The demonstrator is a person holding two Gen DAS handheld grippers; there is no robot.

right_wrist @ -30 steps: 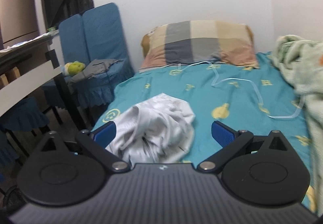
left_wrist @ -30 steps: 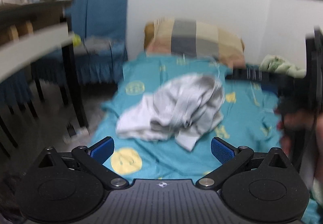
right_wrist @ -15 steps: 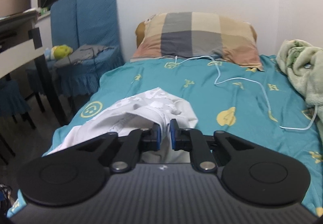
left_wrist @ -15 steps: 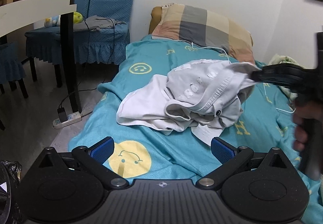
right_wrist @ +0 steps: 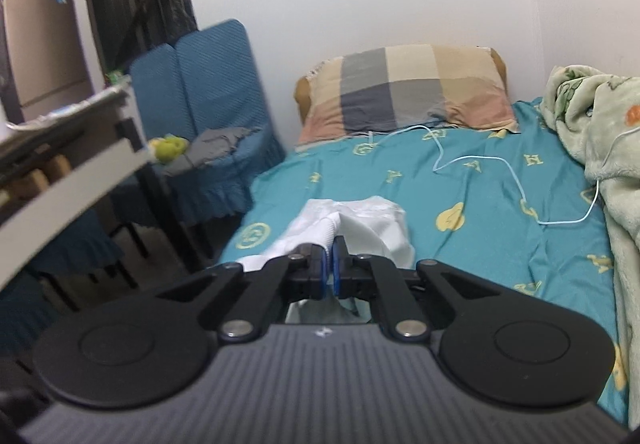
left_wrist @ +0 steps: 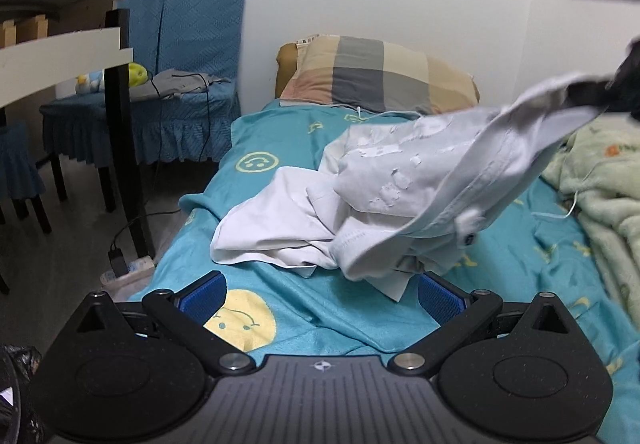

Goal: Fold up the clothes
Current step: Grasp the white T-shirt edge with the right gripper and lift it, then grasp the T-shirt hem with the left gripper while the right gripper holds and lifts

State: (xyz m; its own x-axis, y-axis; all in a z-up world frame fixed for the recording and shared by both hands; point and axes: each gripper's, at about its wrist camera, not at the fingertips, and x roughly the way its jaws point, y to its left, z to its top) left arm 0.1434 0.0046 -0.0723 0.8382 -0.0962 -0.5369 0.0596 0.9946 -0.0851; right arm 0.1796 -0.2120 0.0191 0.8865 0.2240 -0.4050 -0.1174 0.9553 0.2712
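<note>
A crumpled white garment (left_wrist: 392,196) lies on the teal bedsheet (left_wrist: 280,304), with one edge pulled up toward the upper right. My right gripper (right_wrist: 328,264) is shut on that raised edge of the white garment (right_wrist: 360,220); in the left wrist view the right gripper (left_wrist: 592,92) shows blurred at the far right, holding the cloth in the air. My left gripper (left_wrist: 322,294) hangs open near the foot of the bed, just short of the garment's low hem, with nothing between its blue pads.
A checked pillow (left_wrist: 380,80) lies at the head of the bed against the white wall. A pale green blanket (right_wrist: 600,148) is piled along the right side, with a white cable (right_wrist: 500,172) across the sheet. Blue-covered chairs (left_wrist: 180,84) and a table (left_wrist: 60,28) stand left of the bed.
My right gripper closed on the garment's edge and lifted it up and to the right, stretching the cloth off the bed. The left gripper stayed open and steadied near the bed's foot.
</note>
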